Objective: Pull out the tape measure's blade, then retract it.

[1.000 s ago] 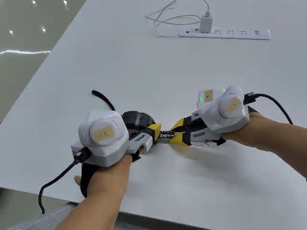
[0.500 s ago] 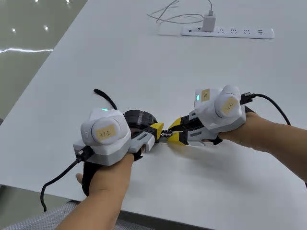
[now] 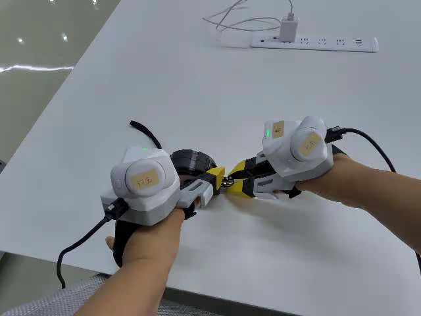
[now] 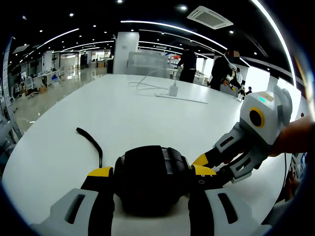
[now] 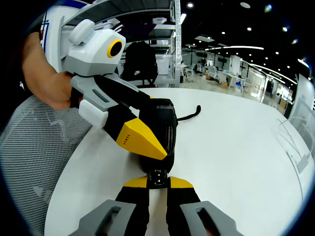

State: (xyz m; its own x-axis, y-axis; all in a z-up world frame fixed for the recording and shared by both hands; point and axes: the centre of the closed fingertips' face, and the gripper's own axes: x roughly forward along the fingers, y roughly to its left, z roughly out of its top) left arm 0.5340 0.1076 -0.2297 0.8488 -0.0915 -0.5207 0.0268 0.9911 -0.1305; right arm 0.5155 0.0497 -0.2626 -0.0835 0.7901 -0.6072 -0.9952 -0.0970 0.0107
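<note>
A black tape measure rests on the white table, its black wrist strap trailing to the far left. My left gripper is shut on its case, a yellow-tipped finger on each side. My right gripper faces it from the right and is shut on the blade's metal end hook, right at the case's mouth. Hardly any blade shows between the two grippers. The left gripper enters the right gripper view from the left, and the right gripper enters the left gripper view from the right.
A white power strip with a plugged charger and loose white cables lies at the table's far end. The table's near edge runs just under my hands. A mesh chair stands at that edge. People stand far off.
My right gripper has moved left toward the case with the hook in it. The stretch of blade between the grippers has shrunk to almost nothing. The left gripper keeps its hold.
</note>
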